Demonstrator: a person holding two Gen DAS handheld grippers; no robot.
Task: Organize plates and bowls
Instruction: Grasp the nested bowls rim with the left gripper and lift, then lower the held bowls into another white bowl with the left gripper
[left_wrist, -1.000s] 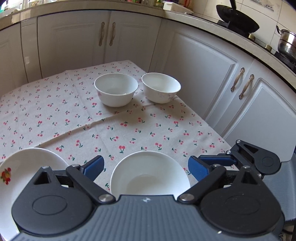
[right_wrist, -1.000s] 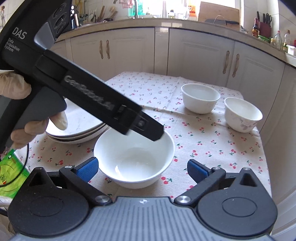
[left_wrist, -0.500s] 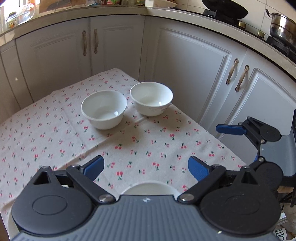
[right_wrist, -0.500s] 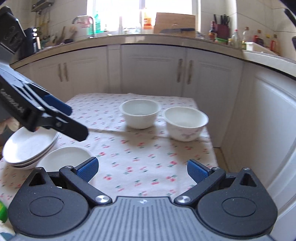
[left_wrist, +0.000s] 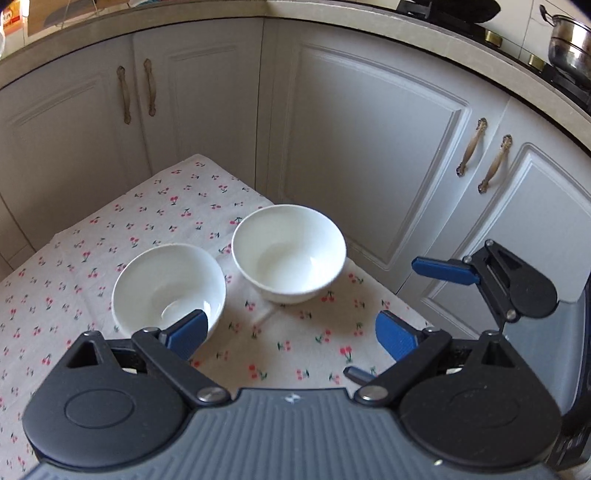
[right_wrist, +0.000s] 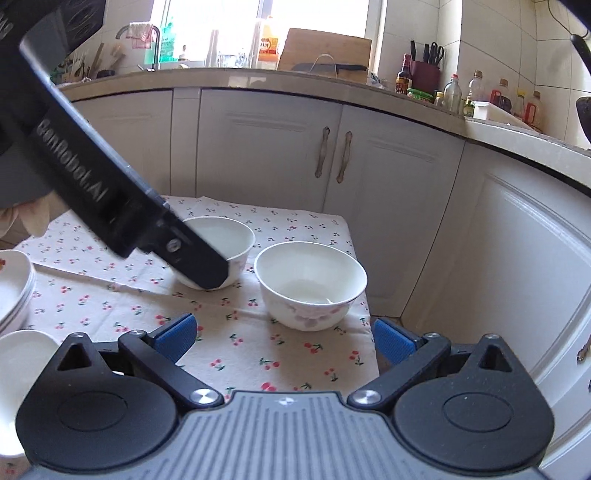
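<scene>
Two white bowls stand side by side on the cherry-print tablecloth. In the left wrist view the nearer bowl sits just beyond my left pad, and the other bowl is straight ahead. My left gripper hovers open and empty above the cloth. The right gripper's blue pad shows at the right. In the right wrist view my right gripper is open and empty before the pink-flowered bowl. A left gripper finger crosses in front of the farther bowl.
A stack of white plates and another white bowl sit at the left edge of the right wrist view. White cabinet doors close in behind and to the right of the table's corner. A person's gloved hand holds the left gripper.
Both grippers have swept across the table from the plates and the near bowl to the two bowls at the corner. The near bowl has dropped out of the left wrist view.
</scene>
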